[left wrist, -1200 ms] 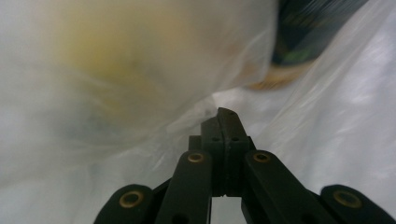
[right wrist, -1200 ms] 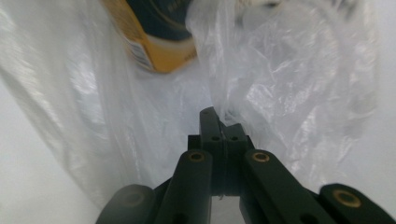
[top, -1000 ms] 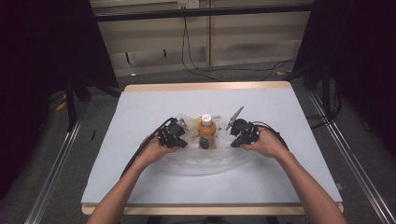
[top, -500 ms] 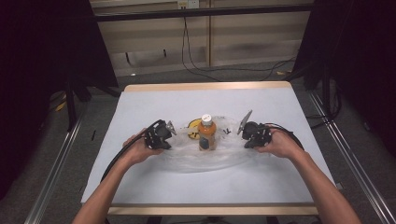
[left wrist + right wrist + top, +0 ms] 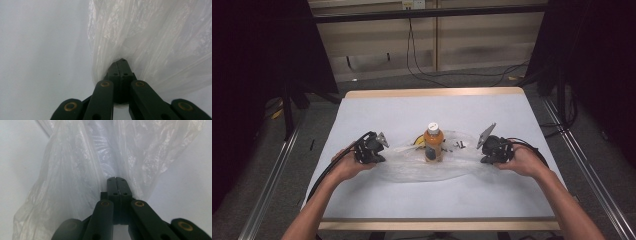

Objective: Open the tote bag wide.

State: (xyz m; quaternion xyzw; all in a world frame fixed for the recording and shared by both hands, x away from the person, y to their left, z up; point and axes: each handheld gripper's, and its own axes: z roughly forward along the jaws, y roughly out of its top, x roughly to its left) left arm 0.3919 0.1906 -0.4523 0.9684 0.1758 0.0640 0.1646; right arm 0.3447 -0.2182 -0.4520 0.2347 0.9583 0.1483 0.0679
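Both grippers are pinching the clear plastic bag (image 5: 422, 167) with jaws fully closed on the film: left gripper (image 5: 379, 150) on one end, right gripper (image 5: 484, 152) on the other. The bag is lying mid-table around the upright orange juice bottle (image 5: 433, 144). I'd be pulling evenly and low so the bottle isn't tipping. Plenty of bare table (image 5: 412, 110) behind, with edges well off.

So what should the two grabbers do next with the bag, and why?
Probably draw a little farther apart. The left gripper and right gripper are each shut on an end of the clear plastic bag, which looks slack and wrinkled around the orange bottle.
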